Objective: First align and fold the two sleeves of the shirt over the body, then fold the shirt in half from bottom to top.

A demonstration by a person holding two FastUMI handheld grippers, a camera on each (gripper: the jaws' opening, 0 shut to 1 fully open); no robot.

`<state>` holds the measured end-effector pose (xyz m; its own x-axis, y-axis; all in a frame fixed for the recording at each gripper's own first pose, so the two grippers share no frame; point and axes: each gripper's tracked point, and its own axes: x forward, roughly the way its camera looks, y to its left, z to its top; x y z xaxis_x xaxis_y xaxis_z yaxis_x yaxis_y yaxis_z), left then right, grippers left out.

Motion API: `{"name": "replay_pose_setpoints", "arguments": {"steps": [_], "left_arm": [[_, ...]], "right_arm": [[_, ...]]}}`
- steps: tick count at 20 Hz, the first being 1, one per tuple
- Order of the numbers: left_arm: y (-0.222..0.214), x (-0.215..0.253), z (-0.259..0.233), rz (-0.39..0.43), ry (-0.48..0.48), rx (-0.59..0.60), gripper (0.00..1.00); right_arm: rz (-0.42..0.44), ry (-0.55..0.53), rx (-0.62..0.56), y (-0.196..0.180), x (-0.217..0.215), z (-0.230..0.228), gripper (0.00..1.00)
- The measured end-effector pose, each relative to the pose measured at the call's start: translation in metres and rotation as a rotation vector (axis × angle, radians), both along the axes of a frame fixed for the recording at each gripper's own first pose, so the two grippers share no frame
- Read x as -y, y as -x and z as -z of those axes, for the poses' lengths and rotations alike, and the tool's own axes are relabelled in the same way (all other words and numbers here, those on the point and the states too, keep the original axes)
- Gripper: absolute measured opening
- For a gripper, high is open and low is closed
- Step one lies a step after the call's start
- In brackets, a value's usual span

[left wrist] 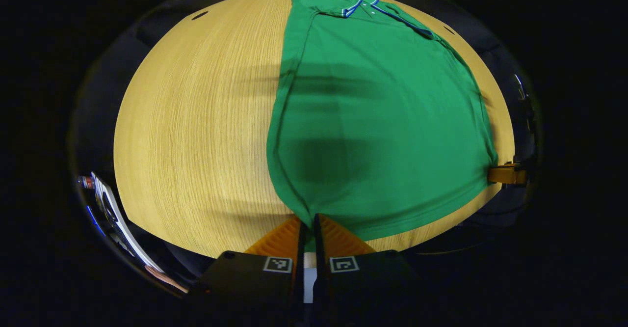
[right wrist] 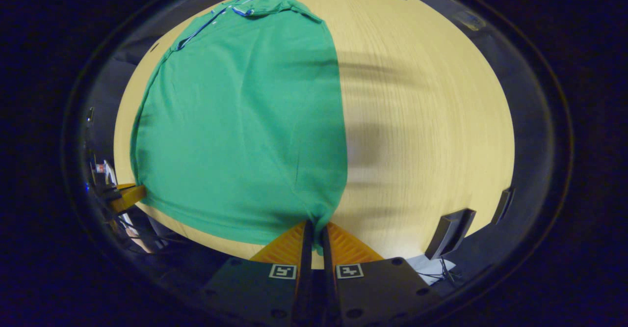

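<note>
The shirt [left wrist: 382, 121] is lying flat on the wooden table [left wrist: 196, 130], its long axis running straight away from both grippers, collar [left wrist: 355, 7] at the far end and hem at the near edge. The sleeves are looking already folded in, since the body is showing as 1 clean rectangle. The left gripper [left wrist: 308, 224] is pinching the near-left hem corner, its 2 fingers nearly closed with green cloth caught between them. The right gripper [right wrist: 314, 231] is doing the same at the near-right hem corner, jaws narrowed onto the fabric. In the left gripper view, the other gripper is showing at the far right edge of the hem. Judging from this, the bottom-to-top fold is coming next: both corners are needing to travel forward, along the shirt's length, toward the collar [right wrist: 255, 4], staying level with each other.
</note>
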<state>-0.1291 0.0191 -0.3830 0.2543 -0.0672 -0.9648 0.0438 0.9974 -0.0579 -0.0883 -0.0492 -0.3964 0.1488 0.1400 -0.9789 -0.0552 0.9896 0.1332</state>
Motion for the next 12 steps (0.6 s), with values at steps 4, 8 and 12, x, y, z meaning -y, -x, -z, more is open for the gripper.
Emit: {"name": "replay_pose_setpoints", "arguments": {"steps": [4, 8, 12], "left_arm": [[-0.003, 0.007, -0.002, -0.027, 0.009, 0.036, 0.05], [0.002, 0.009, -0.002, -0.001, 0.027, 0.032, 0.03], [0.005, 0.010, -0.011, -0.017, 0.040, 0.041, 0.03]], "right_arm": [[-0.038, 0.012, 0.016, 0.000, 0.001, -0.002, 0.14], [-0.031, -0.027, 0.016, 0.003, -0.002, -0.001, 0.02], [-0.044, -0.011, 0.047, 0.003, -0.002, -0.009, 0.06]]}}
